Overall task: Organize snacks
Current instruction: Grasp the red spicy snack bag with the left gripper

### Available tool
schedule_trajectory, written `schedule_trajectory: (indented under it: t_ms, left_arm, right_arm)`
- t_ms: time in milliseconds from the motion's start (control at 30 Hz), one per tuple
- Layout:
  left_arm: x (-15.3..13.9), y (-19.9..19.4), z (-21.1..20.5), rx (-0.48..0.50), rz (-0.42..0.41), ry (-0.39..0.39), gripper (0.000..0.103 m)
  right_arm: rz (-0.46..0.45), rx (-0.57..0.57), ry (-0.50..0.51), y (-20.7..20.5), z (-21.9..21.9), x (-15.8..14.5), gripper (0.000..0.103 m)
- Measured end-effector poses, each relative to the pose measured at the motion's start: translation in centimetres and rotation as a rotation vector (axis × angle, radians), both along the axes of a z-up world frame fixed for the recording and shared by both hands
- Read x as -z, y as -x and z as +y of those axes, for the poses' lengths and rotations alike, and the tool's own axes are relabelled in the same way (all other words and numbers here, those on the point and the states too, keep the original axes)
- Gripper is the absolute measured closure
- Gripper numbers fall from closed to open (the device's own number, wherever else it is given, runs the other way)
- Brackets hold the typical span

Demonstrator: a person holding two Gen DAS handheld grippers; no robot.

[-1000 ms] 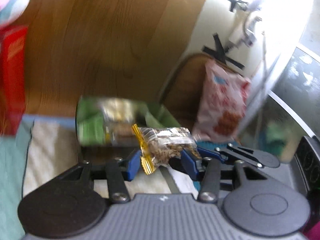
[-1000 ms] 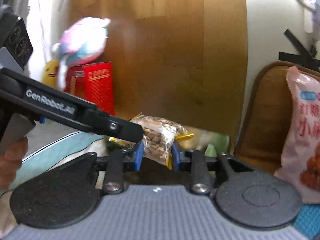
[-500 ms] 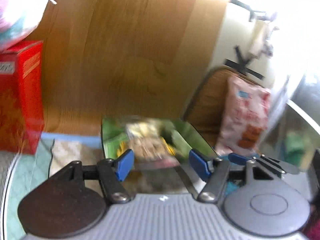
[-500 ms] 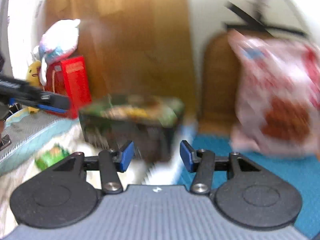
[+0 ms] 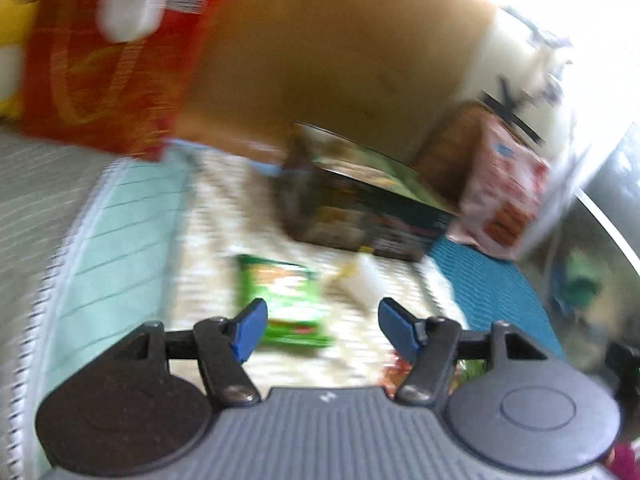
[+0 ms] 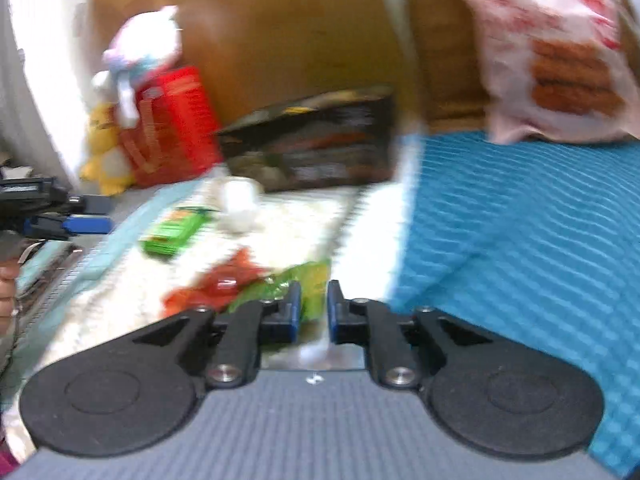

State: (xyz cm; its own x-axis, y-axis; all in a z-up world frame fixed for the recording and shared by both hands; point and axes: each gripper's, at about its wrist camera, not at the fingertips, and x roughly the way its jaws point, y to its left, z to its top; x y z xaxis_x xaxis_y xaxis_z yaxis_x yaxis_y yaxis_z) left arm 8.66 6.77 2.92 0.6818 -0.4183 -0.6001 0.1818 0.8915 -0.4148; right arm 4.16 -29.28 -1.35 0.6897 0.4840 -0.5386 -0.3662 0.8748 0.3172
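Both views are blurred by motion. My left gripper (image 5: 318, 326) is open and empty, low over a green snack packet (image 5: 286, 296) on a white mat (image 5: 208, 248). A small white wrapped snack (image 5: 366, 280) lies just beyond. The dark open snack box (image 5: 360, 208) stands behind them. My right gripper (image 6: 314, 312) has its jaws nearly together over a yellow-green packet (image 6: 280, 288), beside a red packet (image 6: 224, 284); whether it grips the packet is unclear. The box (image 6: 320, 148), the green packet (image 6: 176, 228) and the white snack (image 6: 240, 200) also show in the right wrist view.
A red carton (image 5: 108, 76) with plush toys (image 6: 140, 52) stands at the back left. A pink snack bag (image 6: 560, 48) leans on a brown cushion (image 6: 436, 64) at the back right. A blue mat (image 6: 520, 240) covers the right side.
Both grippers let go of the nut packet they held over the box a second ago. Both swung down toward the loose snacks on the white mat; the right jaws have narrowed.
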Motion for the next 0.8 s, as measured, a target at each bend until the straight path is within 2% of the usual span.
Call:
schedule_trajectory:
  t_ms: [67, 167, 200, 267, 300, 333, 400, 500, 700, 800]
  left_arm:
    - [-0.1, 0.7, 1.2, -0.034, 0.001, 0.006, 0.041]
    - [-0.3, 1.6, 2.0, -0.033, -0.006, 0.020, 0.041]
    - [-0.2, 1.8, 1.9, -0.029, -0.006, 0.021, 0.041]
    - [0.0, 2.0, 1.6, -0.009, -0.002, 0.030, 0.041]
    - [0.2, 2.1, 1.3, 0.006, 0.004, 0.036, 0.041]
    - [0.5, 2.1, 0.9, 0.023, 0.013, 0.037, 0.041]
    - [1.0, 2.2, 0.1, 0.051, 0.027, 0.027, 0.041]
    - [1.9, 2.5, -1.1, 0.089, 0.052, 0.027, 0.041]
    - [3.4, 3.9, -1.5, 0.117, 0.139, 0.111, 0.041]
    - [4.5, 4.2, -1.2, 0.097, 0.194, 0.181, 0.041]
  right_arm:
    - [-0.030, -0.027, -0.017, 0.3, 1.6, -0.8, 0.090]
    - [-0.017, -0.078, -0.036, 0.4, 3.1, -1.2, 0.089]
    - [-0.024, -0.081, 0.011, 0.5, 3.7, -1.2, 0.084]
    - [-0.058, -0.041, 0.133, 0.7, 4.3, -1.1, 0.082]
    - [-0.073, -0.017, 0.160, 0.9, 4.1, -1.2, 0.080]
    - [-0.071, -0.006, 0.147, 0.9, 3.6, -1.5, 0.078]
    - [-0.041, -0.018, 0.034, 0.8, 2.4, -2.2, 0.075]
    - [0.028, -0.092, -0.090, -0.2, 2.2, -2.4, 0.075]
    - [0.163, -0.199, -0.078, -4.5, 4.9, -0.2, 0.074]
    - [0.280, -0.261, -0.180, -6.4, 5.3, 1.6, 0.073]
